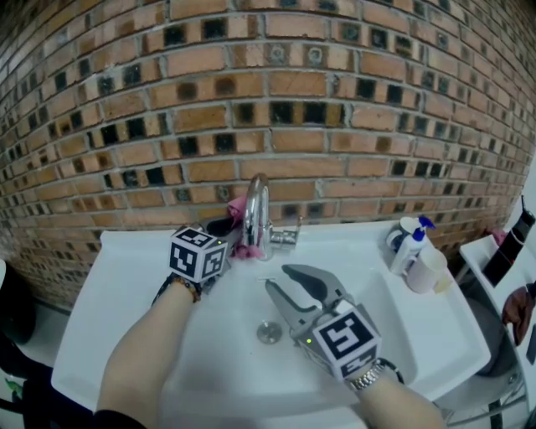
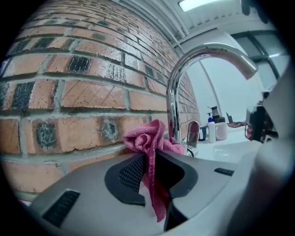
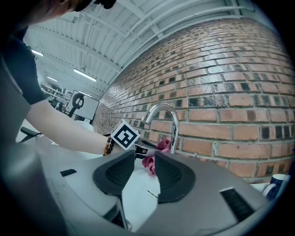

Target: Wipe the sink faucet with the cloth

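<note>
Brick wall [image 1: 352,92] w/ dark insets; ribbed ceiling [image 3: 152,18], strip lights [image 3: 84,74] lit.

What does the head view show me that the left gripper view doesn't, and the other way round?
Only the head view: the drain and the right gripper, open and empty over the sink.

Only the left gripper view: the grip itself, with the left gripper shut on the pink cloth, and a ceiling light.

Both: the faucet, the cloth bunched by its base, the brick wall, and the bottles at the sink's right end.
</note>
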A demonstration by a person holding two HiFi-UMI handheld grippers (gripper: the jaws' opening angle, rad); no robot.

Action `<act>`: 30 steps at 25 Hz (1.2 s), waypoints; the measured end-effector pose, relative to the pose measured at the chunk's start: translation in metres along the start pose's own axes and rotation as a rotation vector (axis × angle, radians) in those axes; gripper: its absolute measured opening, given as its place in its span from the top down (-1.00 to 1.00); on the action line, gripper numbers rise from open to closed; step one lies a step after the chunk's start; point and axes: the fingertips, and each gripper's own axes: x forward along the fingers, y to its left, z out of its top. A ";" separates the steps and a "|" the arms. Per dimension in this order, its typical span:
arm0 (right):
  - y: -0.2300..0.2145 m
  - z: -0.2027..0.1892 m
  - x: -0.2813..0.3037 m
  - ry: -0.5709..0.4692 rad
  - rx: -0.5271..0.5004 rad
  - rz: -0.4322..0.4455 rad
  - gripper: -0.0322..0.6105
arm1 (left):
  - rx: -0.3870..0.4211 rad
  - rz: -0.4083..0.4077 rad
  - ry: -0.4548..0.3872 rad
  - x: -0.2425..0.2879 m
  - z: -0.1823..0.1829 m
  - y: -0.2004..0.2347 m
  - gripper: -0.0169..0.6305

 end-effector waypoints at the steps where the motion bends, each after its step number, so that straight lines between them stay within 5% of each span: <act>1: 0.000 0.000 0.000 0.000 0.000 0.000 0.44 | 0.002 0.001 0.011 0.001 -0.004 0.000 0.73; 30: -0.004 -0.005 0.003 0.010 0.003 -0.015 0.44 | 0.003 0.028 0.110 -0.008 -0.043 -0.017 0.73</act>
